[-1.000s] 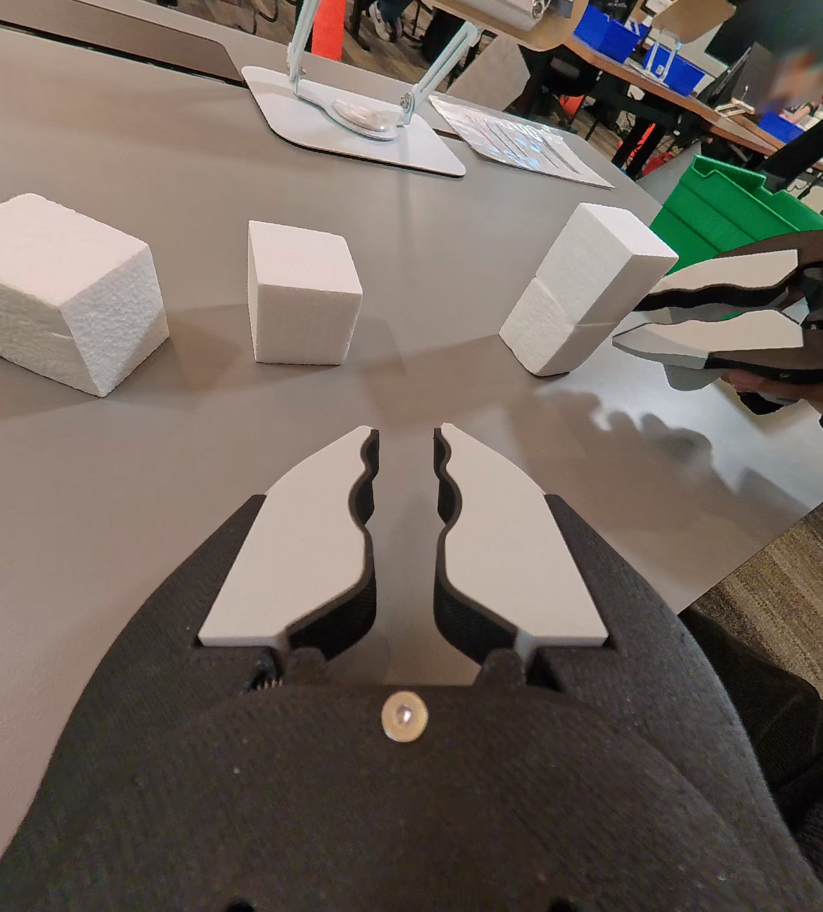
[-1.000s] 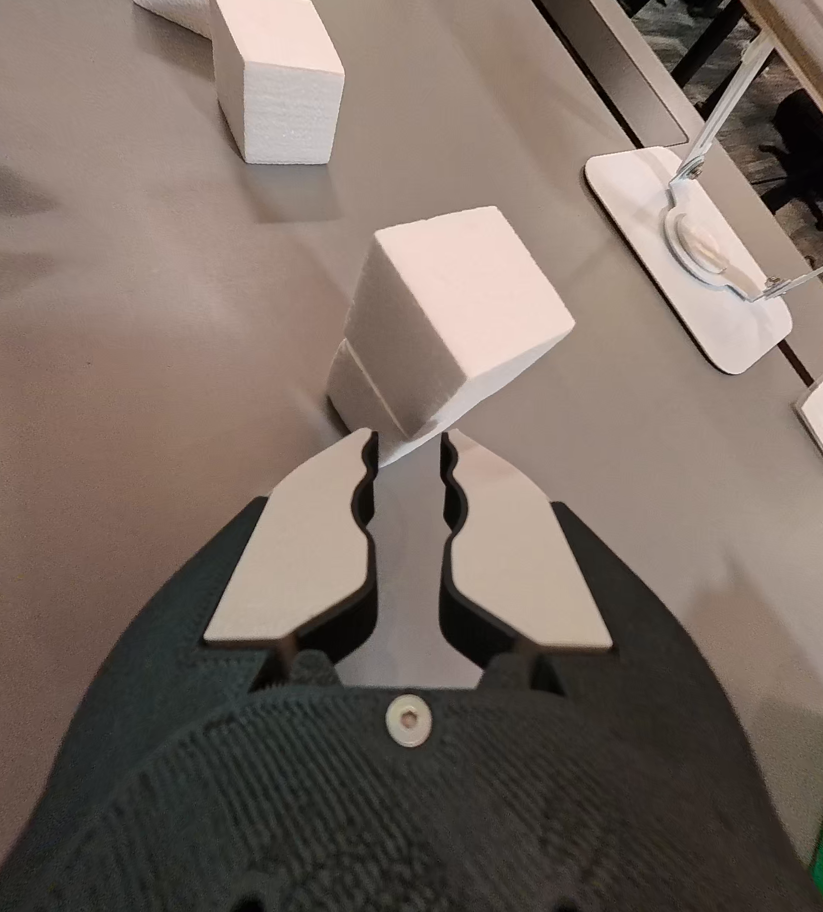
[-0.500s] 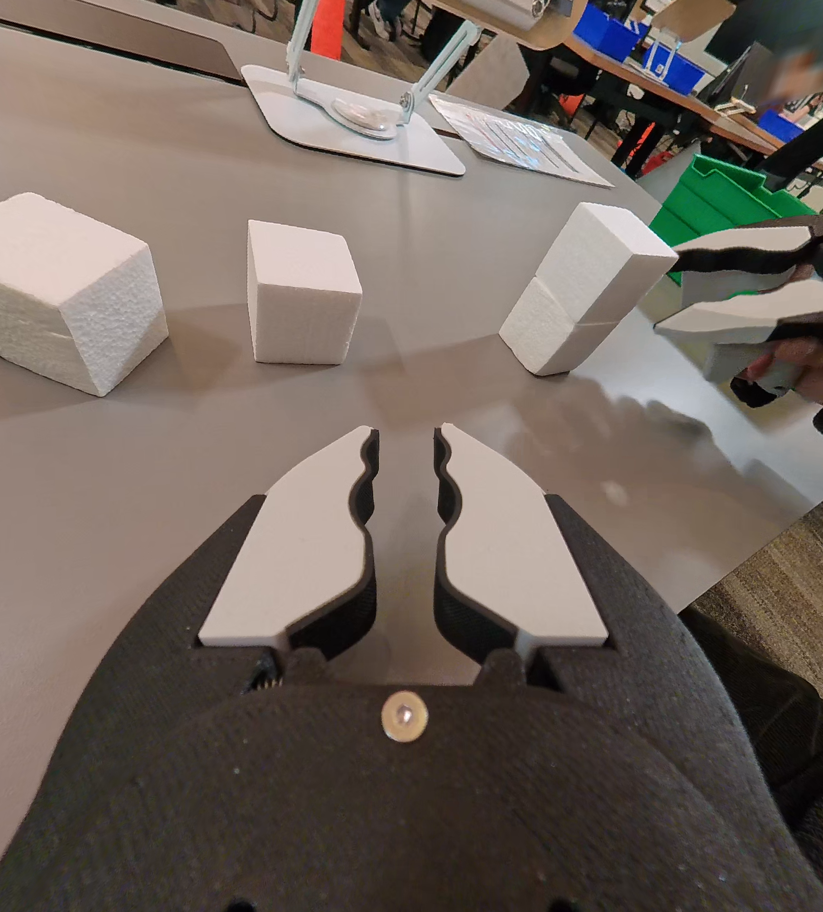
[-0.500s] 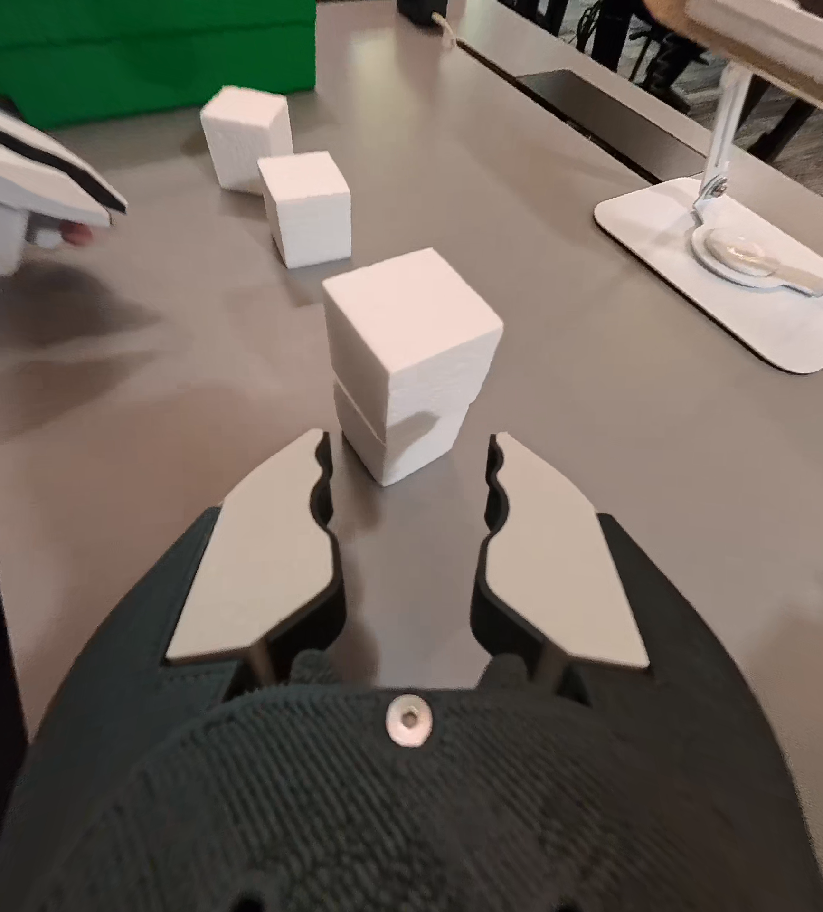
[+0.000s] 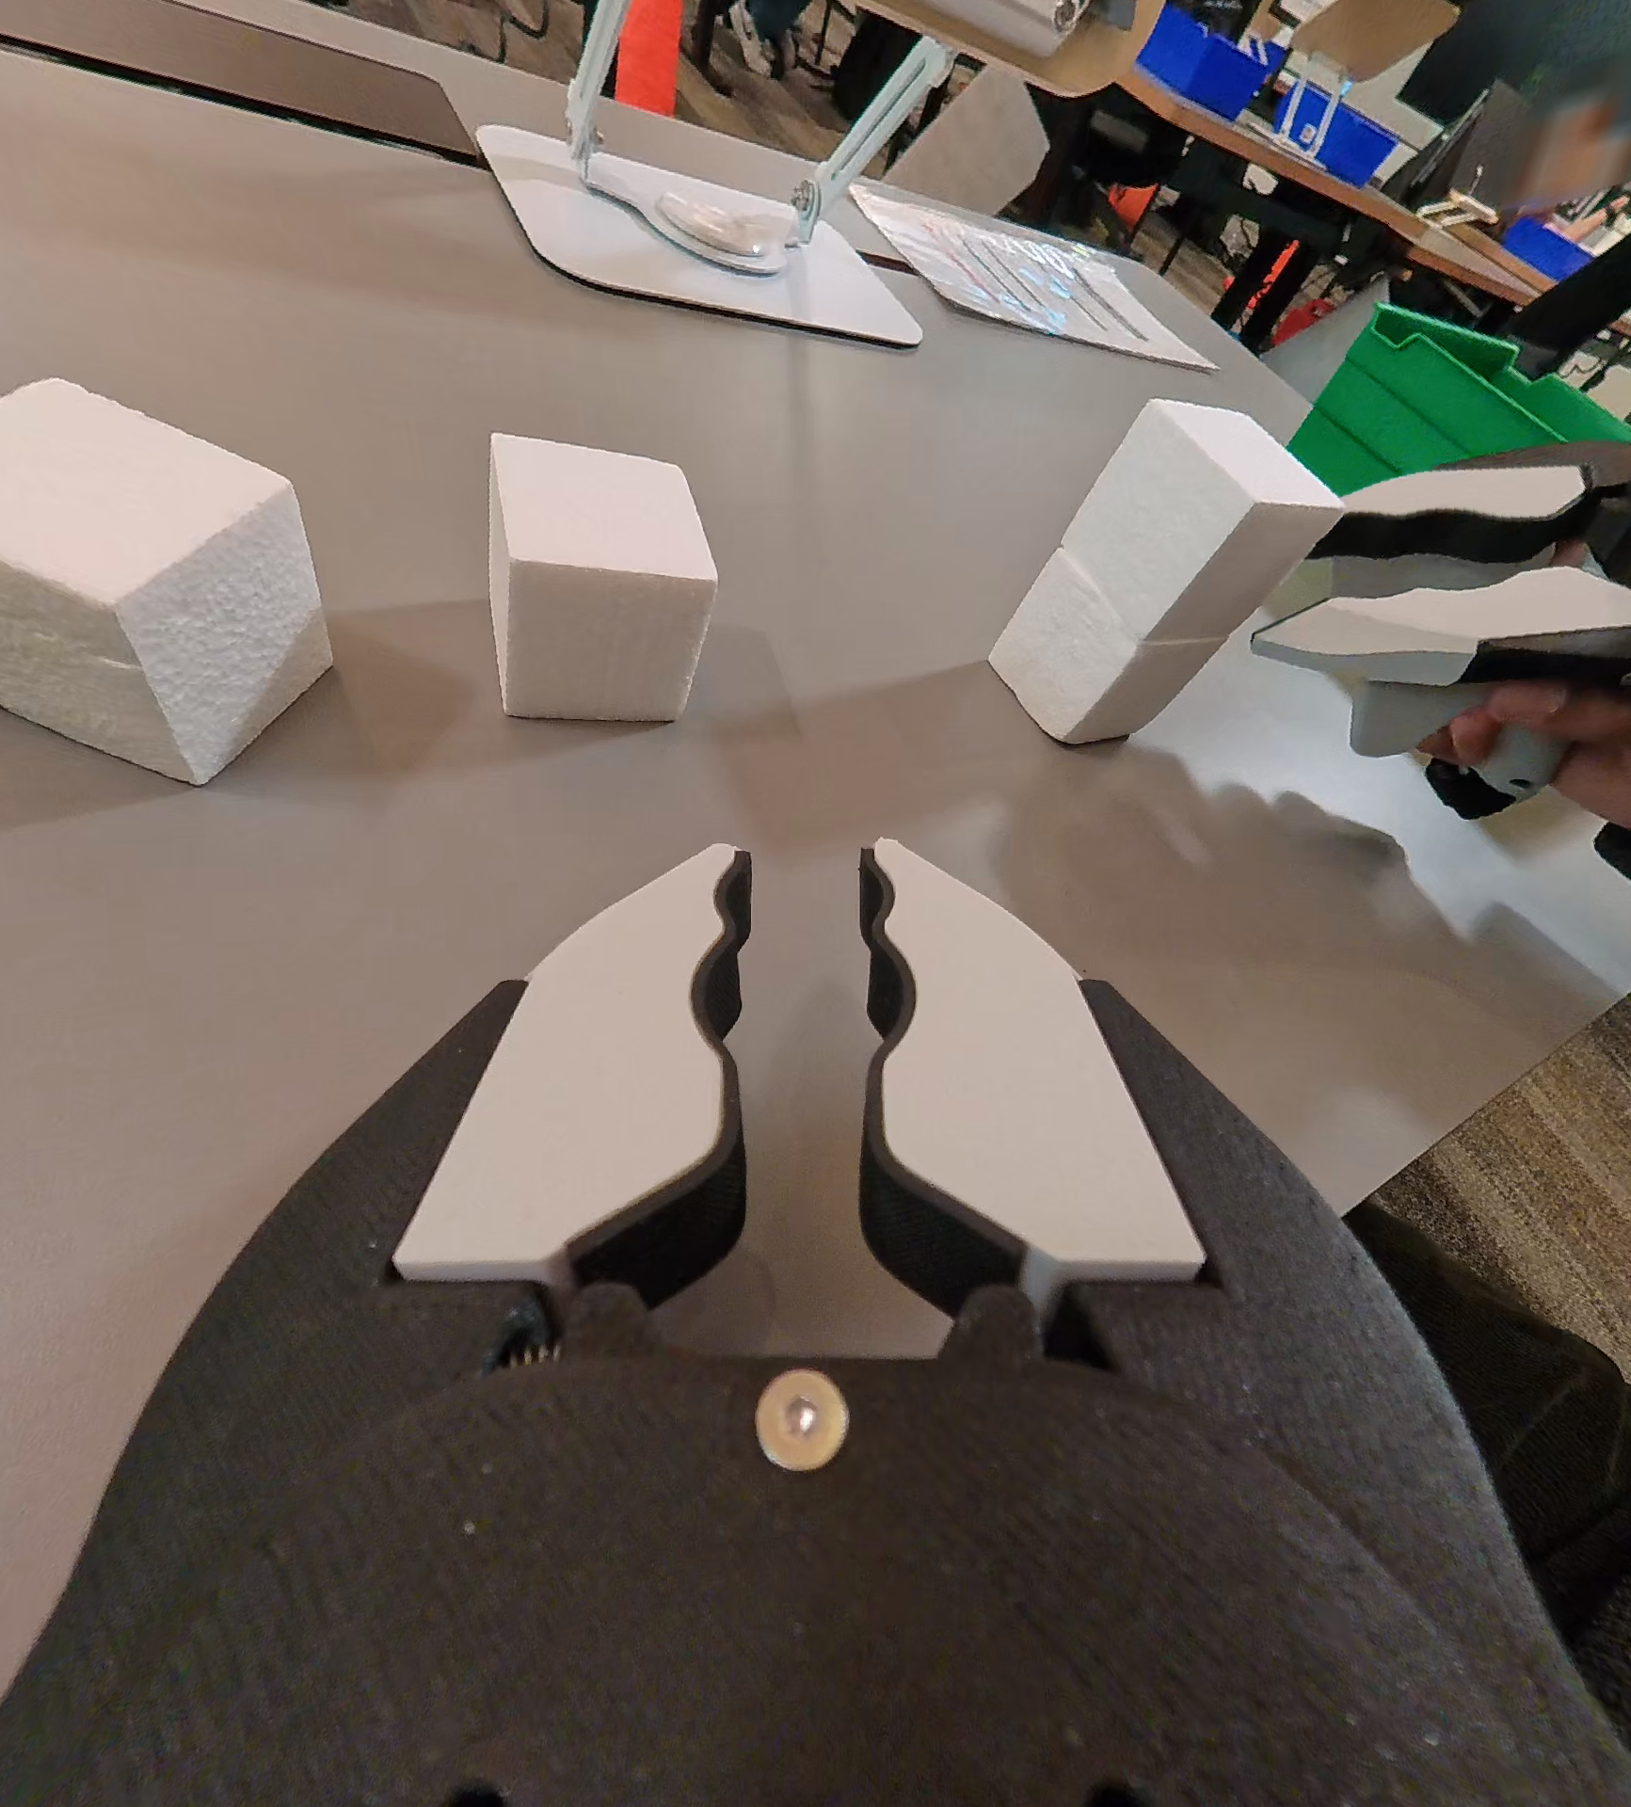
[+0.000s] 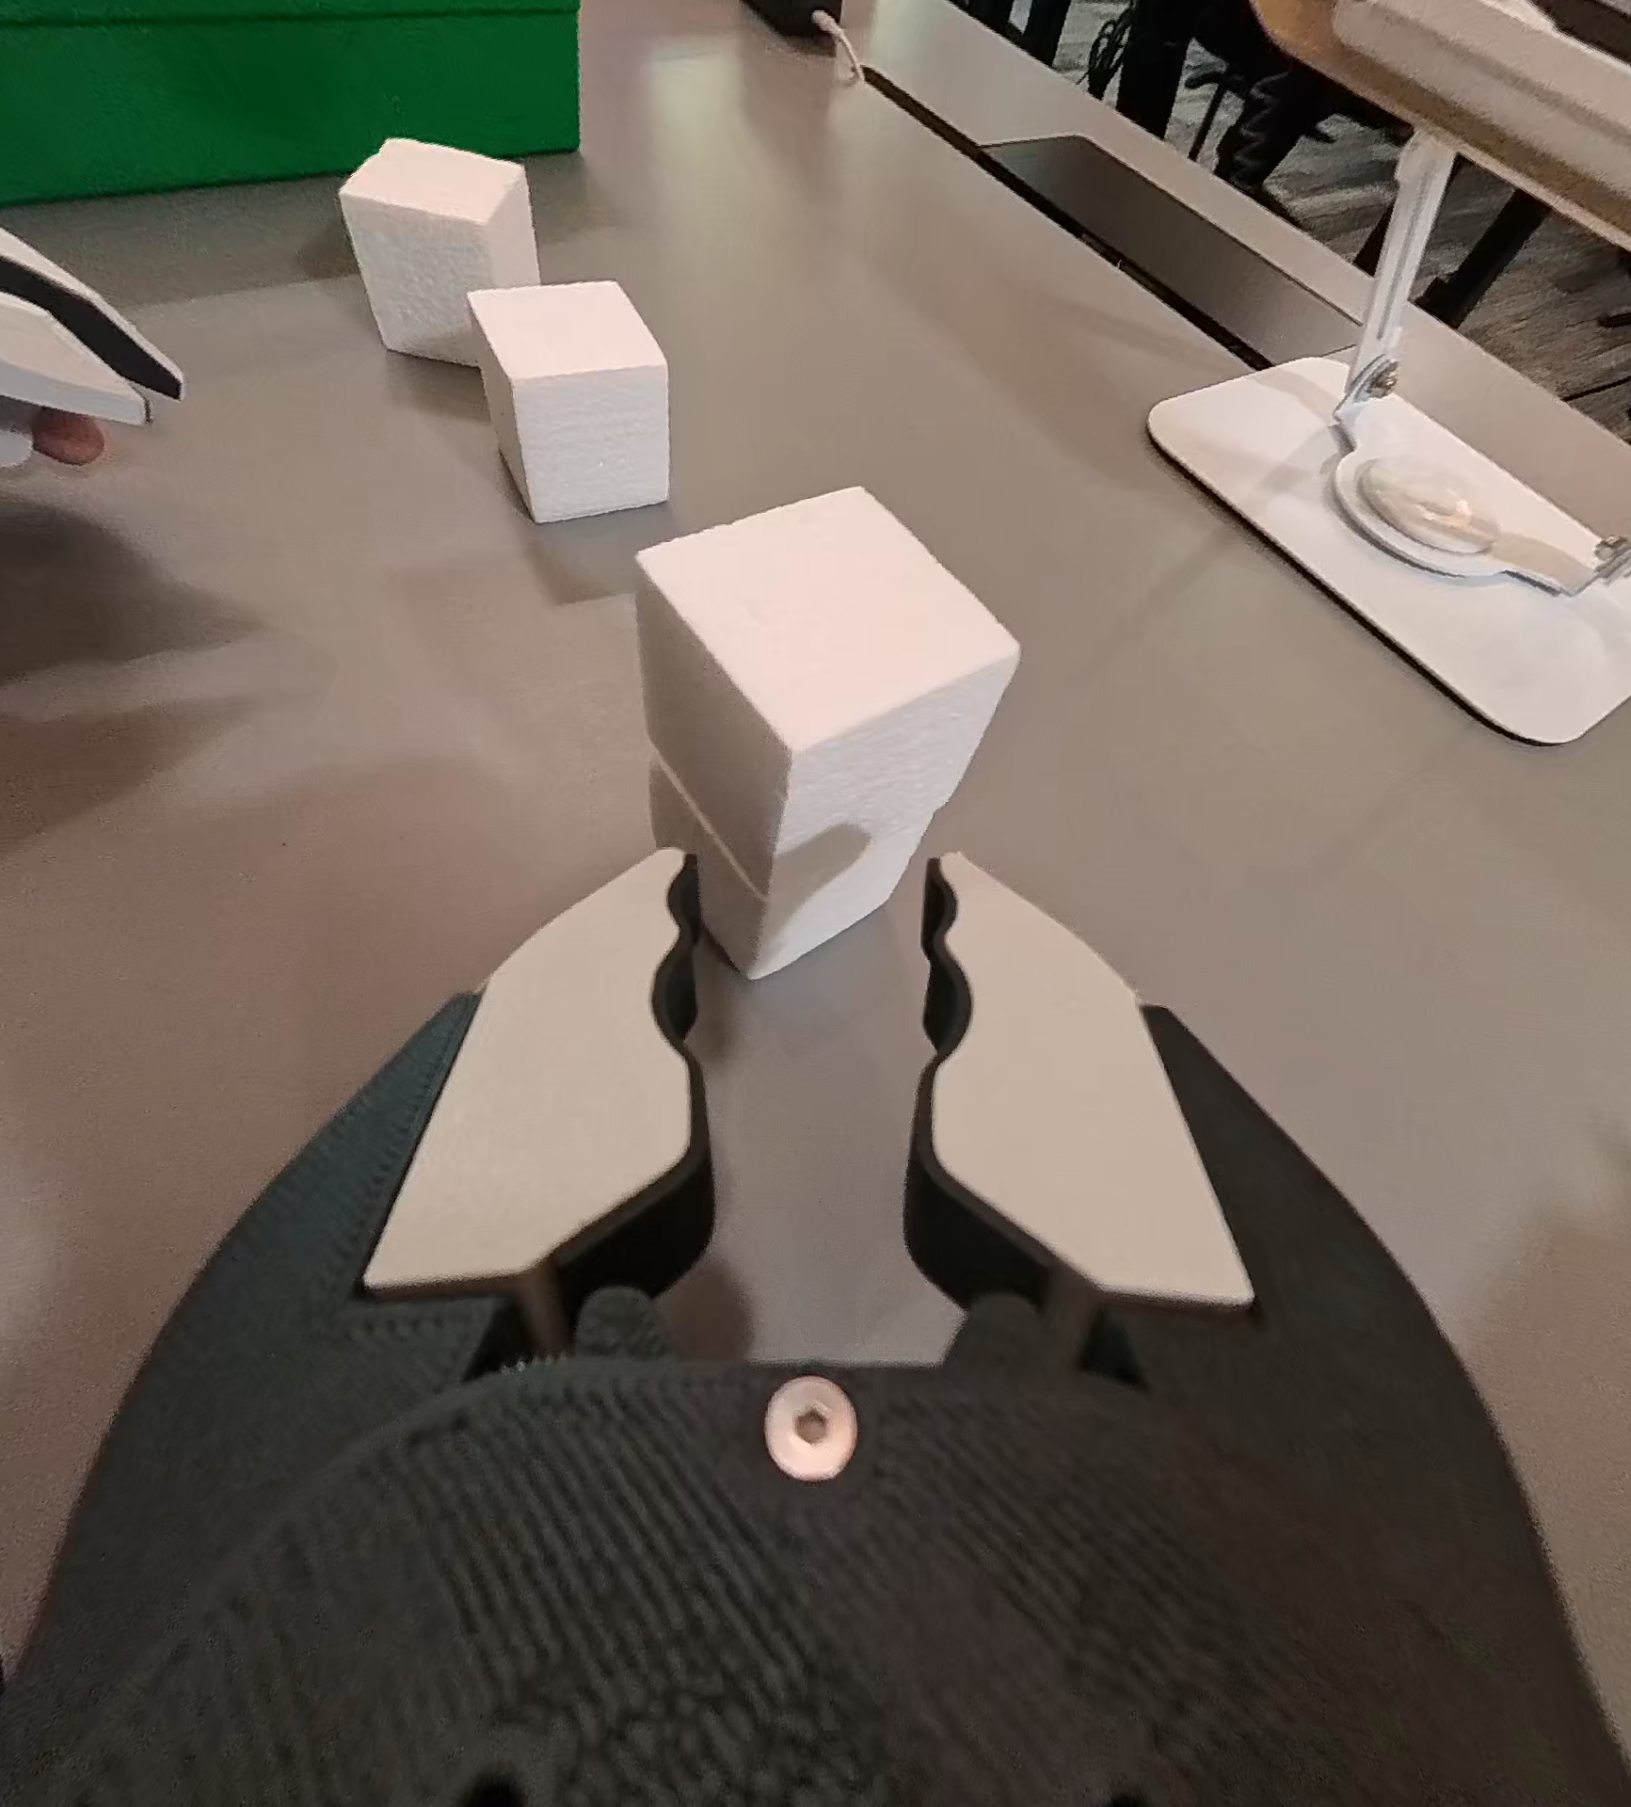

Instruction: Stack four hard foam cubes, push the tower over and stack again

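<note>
The right gripper point(image 6: 806, 865), barely parted a second ago, now gapes wider and empty, tips flanking the lower block point(image 6: 796, 914) of the foam stack point(image 6: 821, 675) at 12 o'clock; the left gripper point(image 5: 806, 856) stays slightly parted, empty, a lone cube point(image 5: 596, 577) at 11 o'clock.

Two white foam blocks stand stacked point(image 6: 796, 724) on the grey table point(image 6: 1183, 929), the top one turned a bit. The right gripper point(image 6: 806, 865) is spread wide just in front of the bottom block, holding nothing. The left gripper point(image 5: 803, 860) hangs empty, fingers slightly apart, well back from a small foam cube point(image 5: 596, 577) and a bigger foam block point(image 5: 107, 577)
</note>
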The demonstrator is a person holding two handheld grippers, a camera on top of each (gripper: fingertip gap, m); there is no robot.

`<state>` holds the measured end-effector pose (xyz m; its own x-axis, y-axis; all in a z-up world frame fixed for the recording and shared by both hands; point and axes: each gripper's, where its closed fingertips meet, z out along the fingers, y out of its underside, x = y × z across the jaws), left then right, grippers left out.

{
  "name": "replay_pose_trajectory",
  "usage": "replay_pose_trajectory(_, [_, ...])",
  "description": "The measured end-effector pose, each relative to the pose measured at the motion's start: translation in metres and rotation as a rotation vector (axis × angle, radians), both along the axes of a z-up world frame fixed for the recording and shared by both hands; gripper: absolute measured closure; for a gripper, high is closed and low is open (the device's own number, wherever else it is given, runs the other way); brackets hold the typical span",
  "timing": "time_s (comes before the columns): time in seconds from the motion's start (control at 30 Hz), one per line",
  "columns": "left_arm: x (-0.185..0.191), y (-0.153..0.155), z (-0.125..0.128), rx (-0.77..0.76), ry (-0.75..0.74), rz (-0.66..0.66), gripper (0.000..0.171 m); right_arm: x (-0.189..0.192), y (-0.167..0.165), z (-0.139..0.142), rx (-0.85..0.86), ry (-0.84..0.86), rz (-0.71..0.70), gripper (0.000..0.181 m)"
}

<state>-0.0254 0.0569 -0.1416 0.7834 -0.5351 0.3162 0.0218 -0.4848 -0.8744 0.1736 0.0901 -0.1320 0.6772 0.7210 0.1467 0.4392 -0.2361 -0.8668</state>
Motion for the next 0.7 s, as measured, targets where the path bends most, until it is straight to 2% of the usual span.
replay_pose_trajectory(0.37, [0.0,0.0,0.0,0.0,0.0,0.0,0.15,0.0,-0.005,-0.016,-0.153,0.047,0.022,0.144])
replay_pose_trajectory(0.7, [0.0,0.0,0.0,-0.002,-0.002,0.0,0.15,0.0,-0.004,-0.012,-0.232,0.165,0.007,0.151])
